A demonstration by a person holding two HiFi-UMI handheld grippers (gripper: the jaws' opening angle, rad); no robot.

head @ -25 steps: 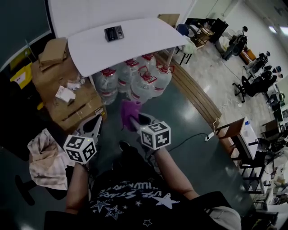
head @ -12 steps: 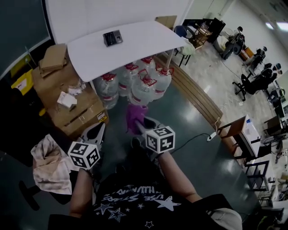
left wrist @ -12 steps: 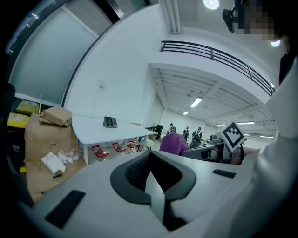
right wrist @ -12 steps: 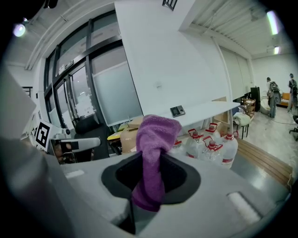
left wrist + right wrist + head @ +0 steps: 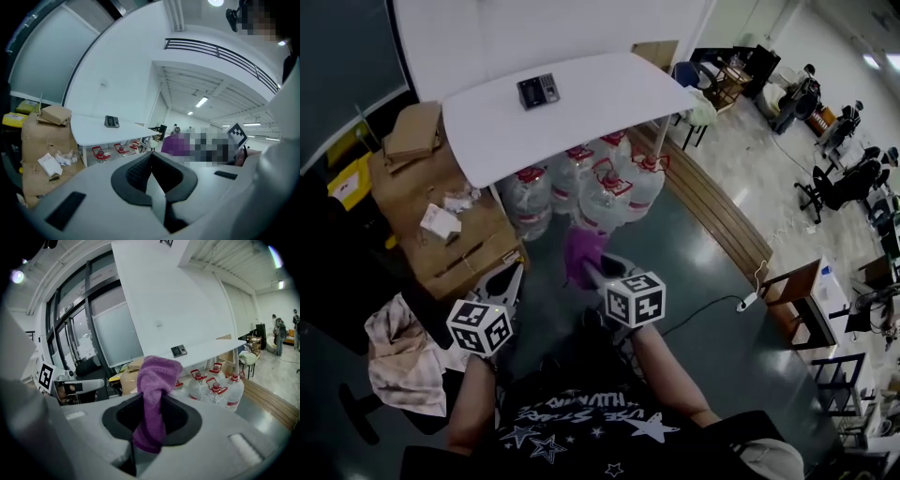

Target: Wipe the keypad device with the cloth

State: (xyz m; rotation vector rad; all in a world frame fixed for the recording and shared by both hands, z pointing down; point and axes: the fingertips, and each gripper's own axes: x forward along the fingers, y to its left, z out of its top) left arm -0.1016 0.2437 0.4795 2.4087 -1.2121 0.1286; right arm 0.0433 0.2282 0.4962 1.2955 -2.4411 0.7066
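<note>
- The right gripper [image 5: 152, 414] is clamped on the purple cloth [image 5: 156, 390], which stands up out of its jaws.
- The left gripper [image 5: 151, 163] has its jaws closed together on nothing.
- The keypad device [image 5: 538, 91] lies on the white table [image 5: 600, 108], well apart from both grippers, ahead beyond the water bottles [image 5: 586, 187].
- It is small at this range, and neither arm looks clearly nearer. The cloth-bearing right arm likely needs a long forward reach.

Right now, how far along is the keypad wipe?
Done: the purple cloth is picked up, clamped in the right gripper. In hand: the approach; the keypad device sits on the white table, well ahead of both grippers, with water bottles between. Left: reach the table and wipe; no contact yet. The left gripper is shut and empty.
</note>
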